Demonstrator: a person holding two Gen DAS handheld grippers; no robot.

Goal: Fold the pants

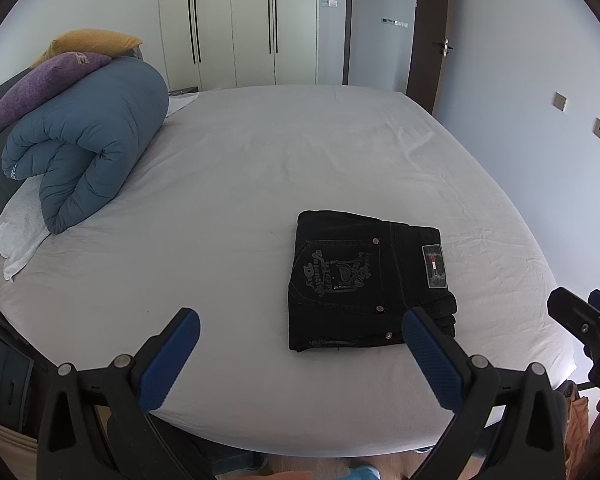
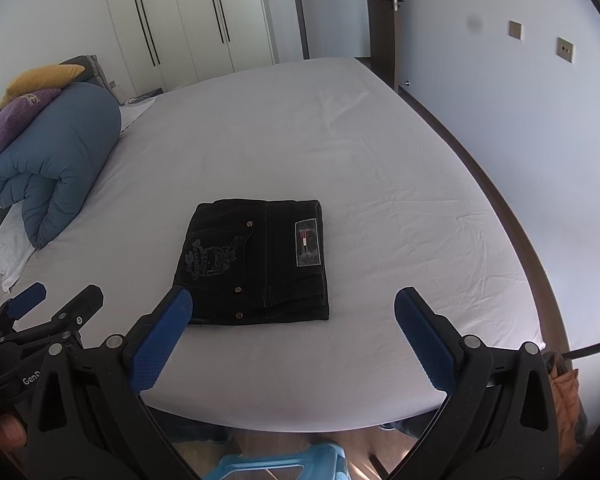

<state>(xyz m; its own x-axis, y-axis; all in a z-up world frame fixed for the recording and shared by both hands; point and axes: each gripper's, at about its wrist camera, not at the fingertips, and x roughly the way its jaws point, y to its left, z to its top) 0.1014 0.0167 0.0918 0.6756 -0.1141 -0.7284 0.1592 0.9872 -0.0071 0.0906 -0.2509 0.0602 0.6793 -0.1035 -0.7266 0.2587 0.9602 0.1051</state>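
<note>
one folded pants (image 2: pixel 256 262) — waistband rightward

The left gripper (image 1: pixel 300 354) and right gripper (image 2: pixel 294 334) look alike: black plastic frames, ribbed blue pads (image 1: pixel 171 360), round silver screws (image 2: pixel 471 342), white "Gen" lettering.
</note>
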